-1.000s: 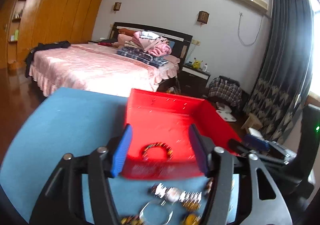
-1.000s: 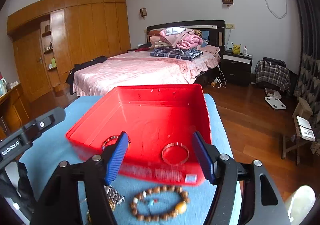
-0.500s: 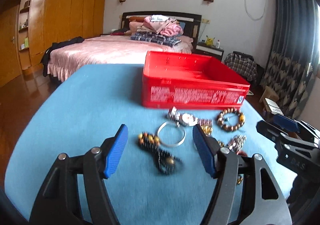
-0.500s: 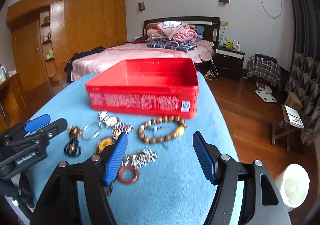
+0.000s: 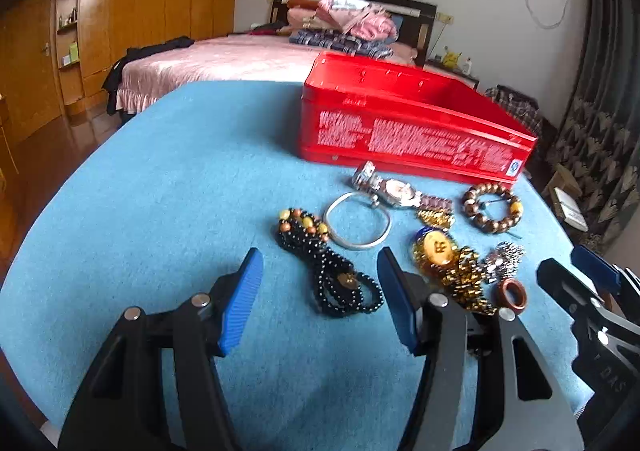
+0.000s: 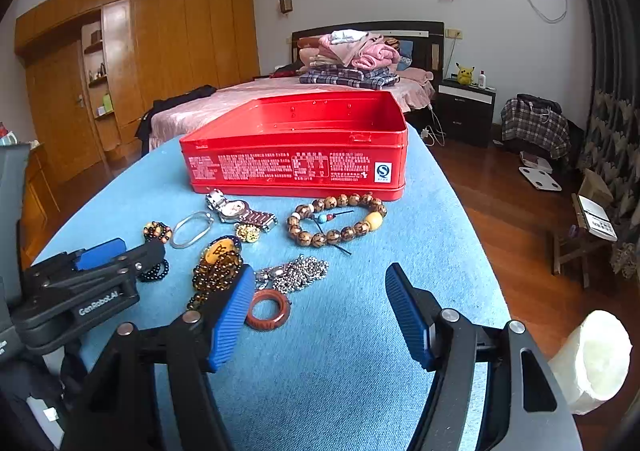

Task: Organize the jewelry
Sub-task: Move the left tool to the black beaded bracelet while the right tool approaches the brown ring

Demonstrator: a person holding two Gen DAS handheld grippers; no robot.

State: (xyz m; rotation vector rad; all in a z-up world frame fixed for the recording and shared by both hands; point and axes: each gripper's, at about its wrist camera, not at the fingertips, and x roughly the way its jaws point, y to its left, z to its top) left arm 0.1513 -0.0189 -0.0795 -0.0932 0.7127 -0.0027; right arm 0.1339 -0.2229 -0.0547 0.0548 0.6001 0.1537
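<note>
Blue cloth covers the table (image 6: 360, 351) in a bedroom, and the jewelry lies loose on it, all on the near side of an open red box (image 6: 296, 167) that stands farther back. Just in front of the box wall lie a wristwatch (image 6: 240, 213) and, to its right, a brown wooden bead bracelet (image 6: 336, 225). Left of the watch rests a thin silver bangle (image 5: 357, 225), touching it at one end. Nearer again, a long black bead string (image 5: 328, 267) lies on the left, a gold-coloured chain with an amber pendant (image 5: 448, 267) in the middle, a small silver chain heap (image 6: 294, 273) beside it and a reddish ring (image 6: 268, 309) nearest of all.

From these views the box floor is hidden behind its wall, so what already sits inside cannot be told; at least seven pieces are left on the cloth, so most of the sorting appears undone.

Both grippers hang low over the near edge of the pile. The left gripper (image 5: 318, 293) has just been narrowing its jaws, yet they stand apart and hold nothing, with the black bead string lying between and ahead of them, likely its next pick. The right gripper (image 6: 320, 315) stands spread and empty, the reddish ring just inside its left finger
</note>
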